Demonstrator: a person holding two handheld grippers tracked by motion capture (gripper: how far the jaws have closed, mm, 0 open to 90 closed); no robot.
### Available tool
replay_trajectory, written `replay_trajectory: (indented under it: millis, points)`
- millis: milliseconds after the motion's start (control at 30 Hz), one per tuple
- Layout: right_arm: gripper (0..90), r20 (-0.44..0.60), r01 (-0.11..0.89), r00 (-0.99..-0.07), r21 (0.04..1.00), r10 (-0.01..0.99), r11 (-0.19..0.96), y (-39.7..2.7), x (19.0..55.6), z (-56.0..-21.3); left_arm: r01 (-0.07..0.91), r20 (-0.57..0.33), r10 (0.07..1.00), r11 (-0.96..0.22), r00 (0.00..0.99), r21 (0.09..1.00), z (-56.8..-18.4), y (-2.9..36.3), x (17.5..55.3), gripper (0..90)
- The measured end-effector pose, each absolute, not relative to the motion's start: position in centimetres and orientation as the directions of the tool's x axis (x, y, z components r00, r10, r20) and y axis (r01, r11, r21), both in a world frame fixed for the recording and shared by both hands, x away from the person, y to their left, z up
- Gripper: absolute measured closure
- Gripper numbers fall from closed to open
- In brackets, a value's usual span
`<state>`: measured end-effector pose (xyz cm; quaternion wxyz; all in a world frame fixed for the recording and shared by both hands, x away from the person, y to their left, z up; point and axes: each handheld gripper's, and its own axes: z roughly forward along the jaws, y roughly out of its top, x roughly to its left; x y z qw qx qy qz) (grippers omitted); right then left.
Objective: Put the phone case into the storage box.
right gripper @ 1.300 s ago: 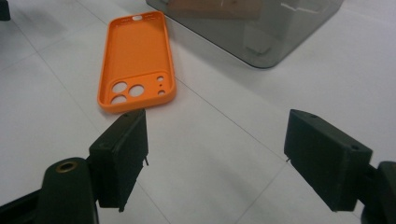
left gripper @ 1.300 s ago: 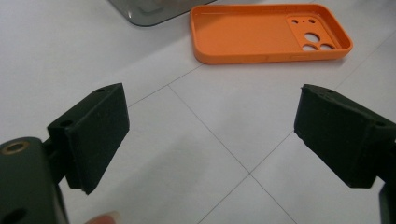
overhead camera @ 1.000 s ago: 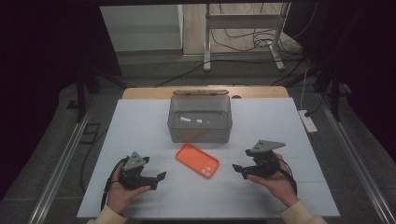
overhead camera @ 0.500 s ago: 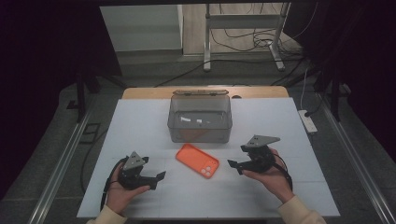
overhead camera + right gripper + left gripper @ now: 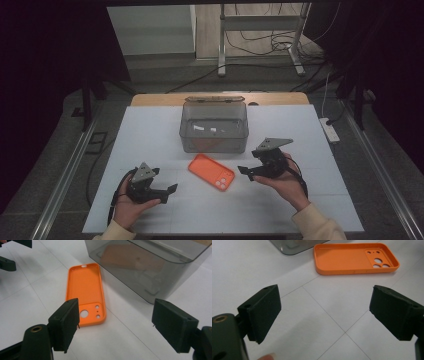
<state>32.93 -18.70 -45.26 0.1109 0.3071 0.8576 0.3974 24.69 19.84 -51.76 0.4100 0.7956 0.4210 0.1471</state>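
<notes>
Here the orange phone case (image 5: 211, 171) lies flat and hollow side up on the white worktop (image 5: 150, 135), just in front of the smoky clear box (image 5: 214, 127) and between the two hand-held tools. The right gripper (image 5: 248, 171) is the nearer one: in the high view its jaws point at the case's camera-hole end from a short way off, and in the right gripper view that end sits just ahead of its left jaw, with the case's long axis running away from the jaws and slightly leftward, alongside the box wall. Both of its jaws stand spread wide with nothing between them. The left gripper (image 5: 170, 190) rests farther back, near the worktop's front edge; in the left gripper view the case (image 5: 355, 258) lies well ahead of the jaws and a little toward the right one, its long side turned across the line of sight. Those jaws are spread wide too and hold nothing. Judging from this, the right hand looks better placed to close on the case, likely across its narrow width near the camera holes, since that end is closest
</notes>
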Motion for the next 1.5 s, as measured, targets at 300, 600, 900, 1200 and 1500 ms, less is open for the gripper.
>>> replay_trajectory:
  millis: [300,600,900,1200,1500]
  points:
    - [22.4,0.052,0.431,-0.795,0.750,0.605,0.502,-18.1,33.2,-44.7,0.549,-0.113,0.790,-0.307,0.602,0.778,-51.7,19.8,24.7,10.5]
    - [22.9,0.047,0.445,-0.791,0.728,0.610,0.522,-17.6,33.6,-44.6,0.545,-0.109,0.788,-0.312,0.606,0.778,-51.7,19.7,24.7,10.5]
    - [22.7,0.032,0.447,-0.794,0.706,0.607,0.549,-17.2,33.9,-44.2,0.545,-0.107,0.788,-0.313,0.606,0.778,-51.7,19.7,24.6,10.6]
    - [22.6,0.032,0.467,-0.793,0.672,0.608,0.574,-16.4,34.3,-43.8,0.544,-0.105,0.788,-0.315,0.607,0.778,-51.7,19.7,24.6,10.6]
    - [22.6,0.034,0.481,-0.796,0.641,0.604,0.598,-15.4,34.6,-43.8,0.543,-0.104,0.788,-0.315,0.607,0.778,-51.7,19.7,24.6,10.6]
